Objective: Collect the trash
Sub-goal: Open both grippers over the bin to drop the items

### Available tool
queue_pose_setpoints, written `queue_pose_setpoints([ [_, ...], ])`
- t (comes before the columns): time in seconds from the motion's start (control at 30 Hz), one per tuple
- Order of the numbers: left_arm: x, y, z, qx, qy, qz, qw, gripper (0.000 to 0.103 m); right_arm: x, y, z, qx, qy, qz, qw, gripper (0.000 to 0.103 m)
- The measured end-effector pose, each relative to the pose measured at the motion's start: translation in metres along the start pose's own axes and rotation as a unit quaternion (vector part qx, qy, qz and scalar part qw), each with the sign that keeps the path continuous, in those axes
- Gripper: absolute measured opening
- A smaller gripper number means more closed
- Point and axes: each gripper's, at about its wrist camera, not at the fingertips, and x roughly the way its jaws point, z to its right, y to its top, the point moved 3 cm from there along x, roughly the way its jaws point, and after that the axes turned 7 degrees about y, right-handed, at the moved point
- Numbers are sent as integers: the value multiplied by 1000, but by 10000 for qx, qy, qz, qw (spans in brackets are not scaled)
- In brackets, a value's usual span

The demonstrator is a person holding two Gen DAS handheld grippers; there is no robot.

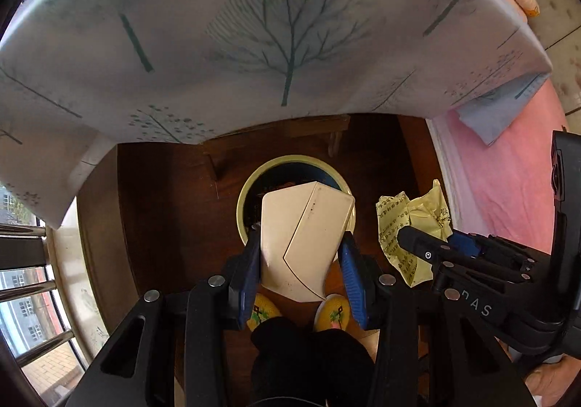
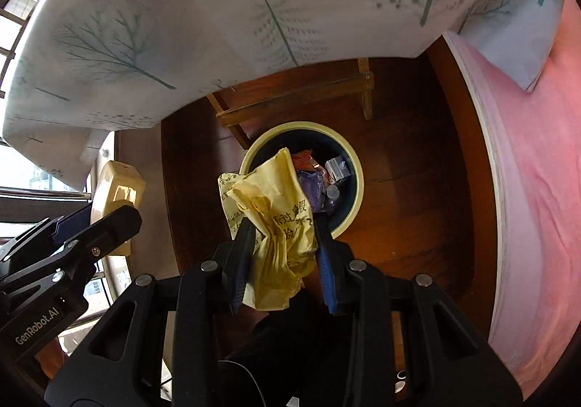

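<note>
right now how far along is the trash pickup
Done: the bin on the floor already holds wrappers and a small carton. In hand: the left gripper clamps a cream box and the right gripper clamps crumpled yellow paper, both above the bin. Left: releasing both into it.

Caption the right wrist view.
Right tool shut on crumpled yellow paper above the round bin.

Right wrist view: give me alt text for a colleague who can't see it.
The right tongs grip a crumpled yellow printed paper above a round, yellow-rimmed trash bin already holding wrappers, on a dark wood floor. At left, the left tongs hold a cream plastic box.
</note>
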Motion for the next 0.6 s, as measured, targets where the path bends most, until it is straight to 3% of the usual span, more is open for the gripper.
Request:
queue_pose_setpoints([
  [0.27,105,1,8,13,108,-123,9999,41,90,-2,42,183,-24,-60,9998,30],
  [0.47,149,-1,1,4,153,-119,9998,42,130,0,58,350,120,-10,9993,34],
  [0.5,155,-2,0,6,147,-121,9998,50,136,0,60,371,160,-45,9992,36],
  [0.53,158,-2,-3,2,120,-132,9998,69,140,2,63,394,177,-64,9990,43],
  [0.57,160,-2,-7,-28,140,-128,9998,74,143,4,63,407,191,-40,9990,50],
  [0.6,163,-3,-10,-63,182,-108,9998,86,143,5,66,428,160,2,9990,53],
])
